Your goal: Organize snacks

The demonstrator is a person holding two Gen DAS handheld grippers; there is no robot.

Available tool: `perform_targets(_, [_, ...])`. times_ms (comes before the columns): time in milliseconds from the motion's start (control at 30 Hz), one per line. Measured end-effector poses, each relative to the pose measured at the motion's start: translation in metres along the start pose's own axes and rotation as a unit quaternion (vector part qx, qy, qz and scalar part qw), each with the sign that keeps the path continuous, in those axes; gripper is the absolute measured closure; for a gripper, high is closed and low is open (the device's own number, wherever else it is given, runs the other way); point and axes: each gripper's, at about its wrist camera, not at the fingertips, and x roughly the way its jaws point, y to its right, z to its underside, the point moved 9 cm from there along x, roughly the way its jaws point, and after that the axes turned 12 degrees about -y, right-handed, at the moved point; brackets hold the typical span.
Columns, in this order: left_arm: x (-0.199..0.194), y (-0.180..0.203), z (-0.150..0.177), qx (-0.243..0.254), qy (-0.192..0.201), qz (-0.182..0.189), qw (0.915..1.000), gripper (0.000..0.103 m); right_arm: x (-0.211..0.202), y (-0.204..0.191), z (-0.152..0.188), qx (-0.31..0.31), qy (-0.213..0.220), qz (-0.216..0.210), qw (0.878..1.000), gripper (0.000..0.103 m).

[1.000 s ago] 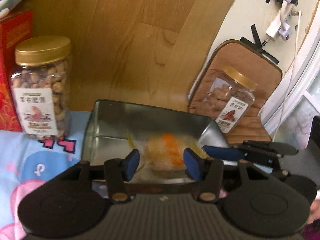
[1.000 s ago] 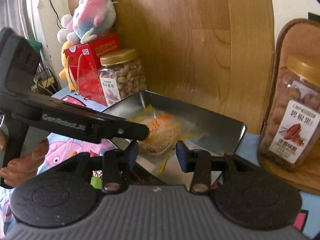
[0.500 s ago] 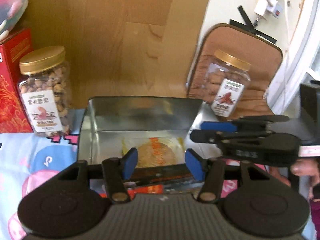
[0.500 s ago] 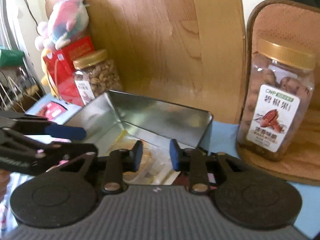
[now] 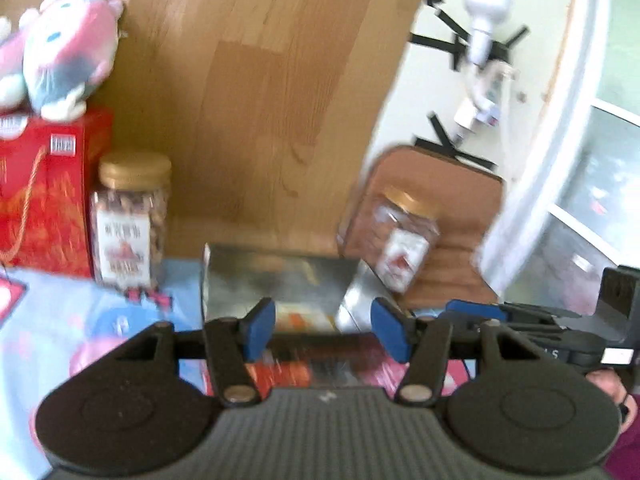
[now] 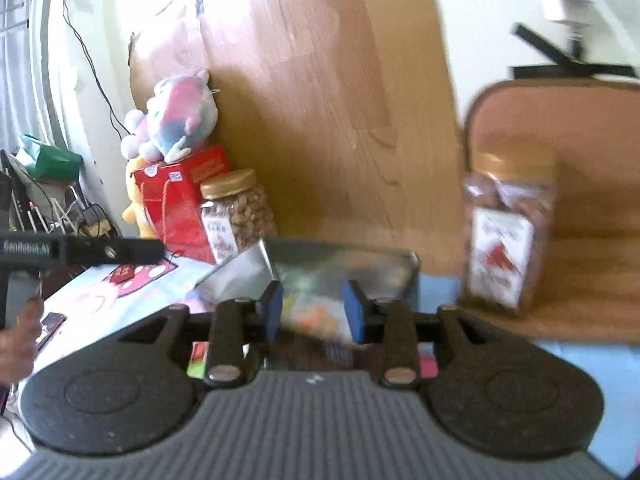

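Your left gripper [image 5: 323, 330] and right gripper [image 6: 313, 312] both hover with jaws released, empty, before the tin [image 5: 276, 280] holding a snack [image 6: 316, 314].

Left cam: sits behind my left fingers [image 5: 260, 330], facing forward and level, toward the wood panel [image 5: 256, 100]. Metal tin [image 5: 276, 280] just beyond the fingertips, centred between them. Heavy blur.

Right cam: behind my right fingers [image 6: 354, 310], same heading, from further right. Tin [image 6: 340, 264] again just ahead between the fingertips.

Shared by both: tin, panel, left jar [image 5: 130, 216] [image 6: 236, 216], right jar [image 5: 404, 236] [image 6: 506, 232], red box [image 5: 44, 192] [image 6: 180, 200], plush [image 5: 68, 52] [image 6: 180, 120]. Each cam catches the other gripper out beside its fingers: right one [image 5: 472, 307] right of mine, left one [image 6: 160, 250] left of mine.
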Motion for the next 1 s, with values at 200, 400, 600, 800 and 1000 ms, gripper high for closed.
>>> perform_targets(200, [0.011,0.017,0.069,0.024,-0.064,0.052,0.9963,0.049,-0.028,0.012,0.089,0.007,-0.021,0.071,0.997,0.058])
perform_targets(400, [-0.023,-0.047,0.089,-0.042,-0.038,0.014,0.9983,0.049,-0.033,-0.021,0.117,0.017,-0.025,0.041,0.999,0.058])
perform_targets(600, [-0.042,-0.114,0.092,-0.123,-0.021,-0.016,0.992,0.049,0.011,-0.06,0.083,-0.029,-0.042,0.011,0.999,0.054])
perform_targets(800, [-0.019,-0.14,0.091,-0.162,-0.035,-0.005,0.9862,0.049,0.063,-0.049,0.043,0.021,-0.059,-0.006,0.998,0.047])
perform_targets(1000, [0.024,-0.151,0.068,-0.16,-0.048,-0.013,0.9859,0.044,0.107,-0.056,0.04,0.051,-0.105,-0.038,0.992,0.048])
